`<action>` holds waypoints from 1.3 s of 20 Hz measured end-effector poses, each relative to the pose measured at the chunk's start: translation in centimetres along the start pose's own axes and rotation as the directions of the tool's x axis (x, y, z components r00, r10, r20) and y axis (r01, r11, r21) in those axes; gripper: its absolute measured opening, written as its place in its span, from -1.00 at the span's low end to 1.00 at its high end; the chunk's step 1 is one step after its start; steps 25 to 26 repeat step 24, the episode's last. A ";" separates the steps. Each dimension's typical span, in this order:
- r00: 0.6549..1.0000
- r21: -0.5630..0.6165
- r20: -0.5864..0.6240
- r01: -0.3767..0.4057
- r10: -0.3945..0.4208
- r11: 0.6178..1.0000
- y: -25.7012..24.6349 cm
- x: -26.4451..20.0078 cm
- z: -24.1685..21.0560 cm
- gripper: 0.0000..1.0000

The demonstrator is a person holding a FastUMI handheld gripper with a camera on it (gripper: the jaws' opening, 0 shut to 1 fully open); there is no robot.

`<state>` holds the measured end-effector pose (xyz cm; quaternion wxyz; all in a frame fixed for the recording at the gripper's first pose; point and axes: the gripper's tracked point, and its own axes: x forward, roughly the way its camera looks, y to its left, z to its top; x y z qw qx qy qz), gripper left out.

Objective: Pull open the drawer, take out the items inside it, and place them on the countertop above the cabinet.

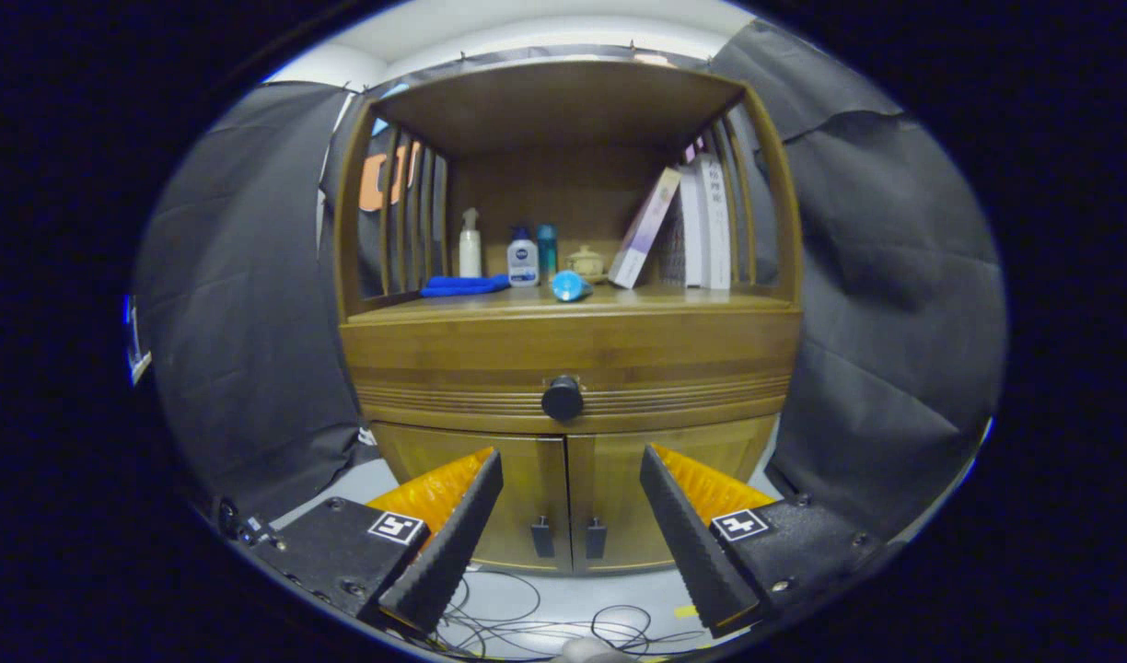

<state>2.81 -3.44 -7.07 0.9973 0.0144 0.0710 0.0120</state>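
gripper view: hand-held gripper [571,529] spread wide, holding nothing, well short of the cabinet. drawer [571,364] shut, knob [562,399] beyond the fingers; bottles and a cloth [462,286] lie on the tabletop [711,301] above. risk: an off-centre closure could slip off the round knob.

Light: came from above, bright on the ceiling [563,23]; dim under the shelf roof [554,106]
Distortion: cabinet [573,341] beyond the open gripper [571,471] bowed outward
Focus: sharp
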 end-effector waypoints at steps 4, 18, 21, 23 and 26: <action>0.999 0.100 0.038 -0.039 0.036 0.994 1.4 -6.2 2.6 0.97; 0.992 0.000 0.121 0.026 -0.026 1.000 0.6 -10.2 5.7 0.98; 0.992 -0.004 0.123 0.023 -0.023 1.000 0.6 -10.3 5.6 0.98; 0.992 -0.013 0.121 0.026 -0.024 1.000 0.6 -10.2 5.5 0.98; 0.992 -0.014 0.123 0.024 -0.022 1.000 0.6 -10.3 5.5 0.98</action>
